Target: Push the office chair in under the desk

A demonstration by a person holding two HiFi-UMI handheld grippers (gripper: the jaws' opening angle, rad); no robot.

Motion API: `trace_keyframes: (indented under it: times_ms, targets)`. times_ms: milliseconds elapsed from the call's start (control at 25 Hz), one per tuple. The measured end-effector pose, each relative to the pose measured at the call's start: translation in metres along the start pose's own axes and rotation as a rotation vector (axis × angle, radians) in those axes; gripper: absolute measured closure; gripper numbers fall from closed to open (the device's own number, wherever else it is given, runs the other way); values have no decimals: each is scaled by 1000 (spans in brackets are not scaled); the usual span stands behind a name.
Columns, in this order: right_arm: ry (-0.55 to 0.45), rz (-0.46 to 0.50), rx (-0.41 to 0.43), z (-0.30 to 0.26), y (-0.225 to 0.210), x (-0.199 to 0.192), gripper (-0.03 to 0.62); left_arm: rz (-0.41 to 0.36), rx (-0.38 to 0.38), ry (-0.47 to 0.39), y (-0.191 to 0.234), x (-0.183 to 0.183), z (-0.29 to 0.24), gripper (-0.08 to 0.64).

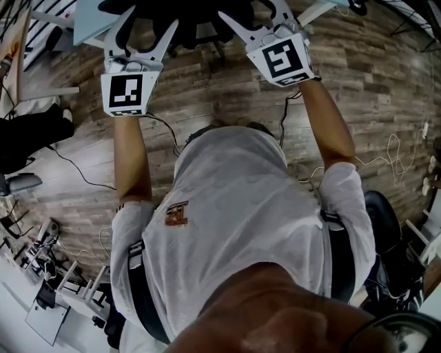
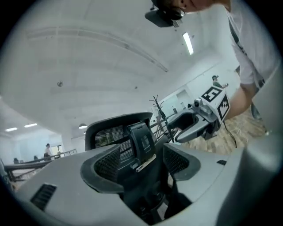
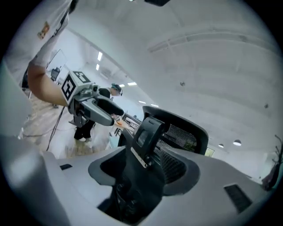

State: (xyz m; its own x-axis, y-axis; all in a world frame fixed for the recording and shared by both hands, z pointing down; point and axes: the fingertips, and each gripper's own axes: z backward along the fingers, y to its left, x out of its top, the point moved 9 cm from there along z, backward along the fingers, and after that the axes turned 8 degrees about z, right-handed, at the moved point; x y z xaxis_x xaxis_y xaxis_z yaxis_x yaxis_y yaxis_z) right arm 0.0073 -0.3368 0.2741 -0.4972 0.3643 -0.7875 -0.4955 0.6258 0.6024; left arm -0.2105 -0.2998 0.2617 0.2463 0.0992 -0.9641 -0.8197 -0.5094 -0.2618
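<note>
Found left gripper (image 1: 151, 19) and right gripper (image 1: 253, 15) side by side up at the back of the black office chair (image 1: 196, 17). Jaws of both spread apart, clamped on nothing. Saw backrest spine between each pair. Noted chair by pale desk (image 1: 93, 21), on wooden floor (image 1: 227, 89).

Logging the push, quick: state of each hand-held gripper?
Left hand-held gripper: open, jaws astride the office chair.
Right hand-held gripper: open, likewise astride it.
</note>
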Motion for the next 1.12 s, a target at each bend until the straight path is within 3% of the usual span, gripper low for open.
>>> trace_keyframes:
  times_ms: [160, 360, 680, 920, 1120]
  targets:
    - [-113, -155, 37, 15, 8, 10, 351, 169, -45, -70, -15, 8, 10, 235]
    - [-258, -241, 45, 31, 19, 25, 425, 275, -83, -118, -37, 13, 22, 276]
    - [-286, -356, 82, 46, 39, 26, 516, 326, -98, -146, -69, 18, 27, 367]
    - [-317, -423, 97, 61, 55, 25, 538, 353, -76, -158, -88, 16, 40, 471]
    - [-316, -458, 125, 85, 69, 23, 546, 361, -52, -152, -111, 16, 52, 516]
